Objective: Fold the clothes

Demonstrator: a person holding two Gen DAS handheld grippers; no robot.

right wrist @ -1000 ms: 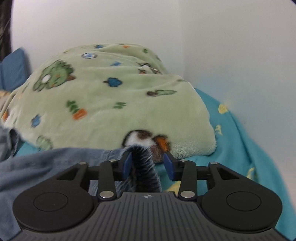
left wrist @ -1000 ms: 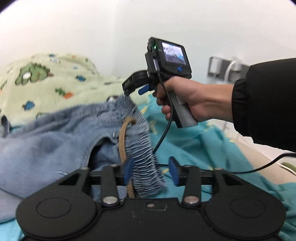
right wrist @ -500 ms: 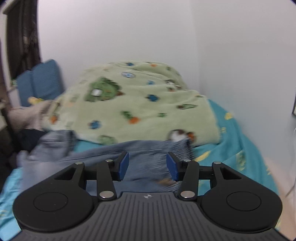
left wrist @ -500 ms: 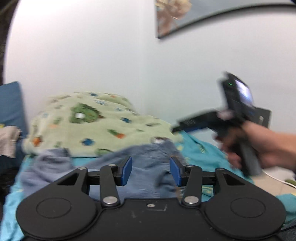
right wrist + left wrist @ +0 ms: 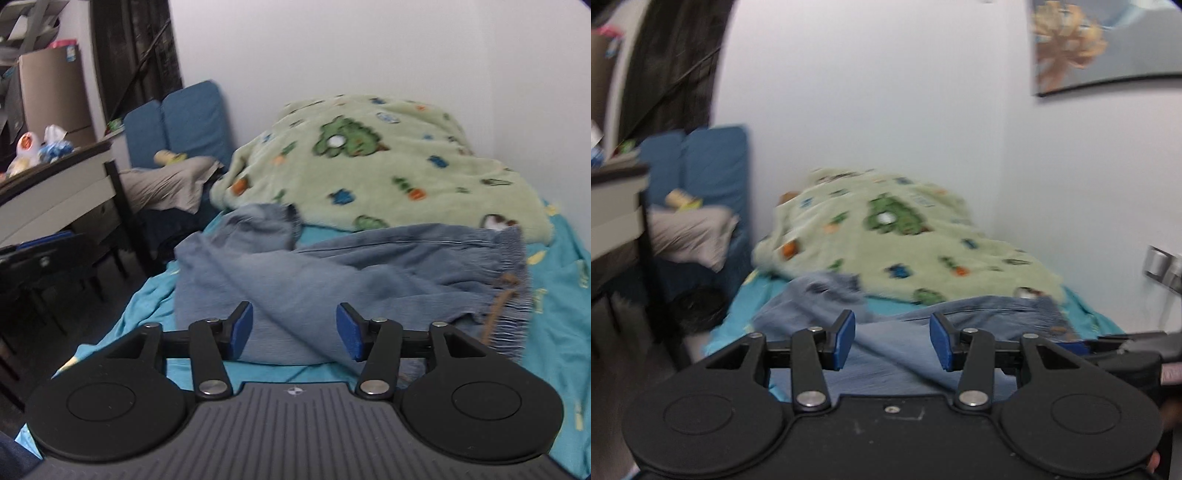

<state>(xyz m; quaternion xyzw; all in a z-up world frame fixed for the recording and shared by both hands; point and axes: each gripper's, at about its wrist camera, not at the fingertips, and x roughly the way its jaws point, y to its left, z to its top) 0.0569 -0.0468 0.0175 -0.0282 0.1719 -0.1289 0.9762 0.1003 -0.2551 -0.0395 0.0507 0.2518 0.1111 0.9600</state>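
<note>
1. The blue denim trousers lie crumpled across the turquoise bedsheet, their elastic waistband with its tan drawstring toward the right and a bunched leg end toward the left.
2. Just behind them, the pale green dinosaur blanket is heaped against the white wall, its front edge touching the trousers near the waistband.
3. The right gripper hangs above the near part of the trousers; its jaws are opening, with nothing pinched between the blue pads.
4. The left gripper also hangs over the trousers; its jaws stand apart and empty, clear of the cloth.
5. In the left wrist view the blanket sits beyond the trousers, and a dark gripper body shows at the right edge.
6. Left of the bed stand blue cushions, a grey pillow and a desk.
7. A picture hangs on the wall at upper right.
</note>
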